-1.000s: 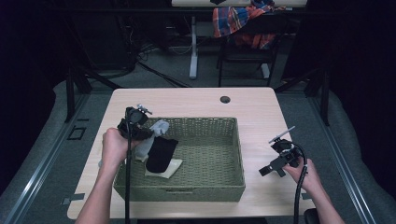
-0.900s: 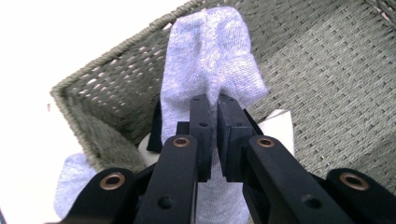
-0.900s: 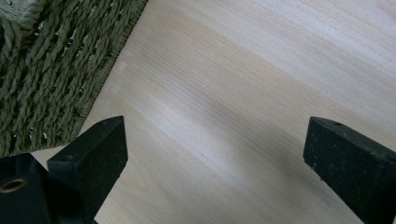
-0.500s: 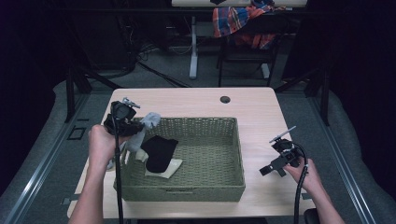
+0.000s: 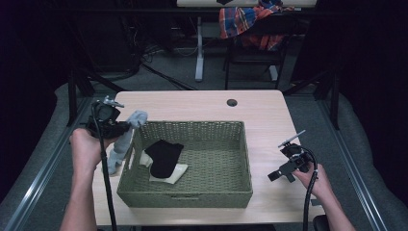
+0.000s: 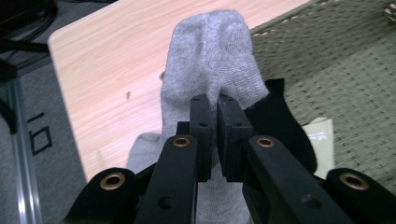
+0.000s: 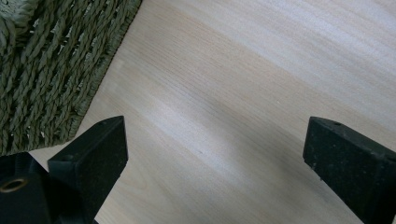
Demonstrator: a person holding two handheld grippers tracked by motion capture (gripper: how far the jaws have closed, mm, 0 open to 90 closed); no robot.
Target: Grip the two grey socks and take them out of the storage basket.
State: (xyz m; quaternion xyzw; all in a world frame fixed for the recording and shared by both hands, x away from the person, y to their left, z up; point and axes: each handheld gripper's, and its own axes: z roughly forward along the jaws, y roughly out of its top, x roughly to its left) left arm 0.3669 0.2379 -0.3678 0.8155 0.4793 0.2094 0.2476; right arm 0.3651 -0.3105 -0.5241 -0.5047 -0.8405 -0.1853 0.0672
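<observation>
1. The left gripper [image 5: 126,126], at the left of the high view, has its jaws pinched on a grey sock [image 5: 122,144] that hangs outside the left wall of the woven basket [image 5: 240,159].
2. In the left gripper view the grey sock [image 6: 210,65] rises above the closed jaws, over the table [image 6: 107,70].
3. A black sock [image 5: 163,156] lies in the basket on a pale cloth [image 5: 173,173].
4. The right gripper [image 5: 279,174], lower right, hovers with jaws wide apart, holding nothing.
5. Likely step: emptying the basket; next, lower the sock to the table and release.
</observation>
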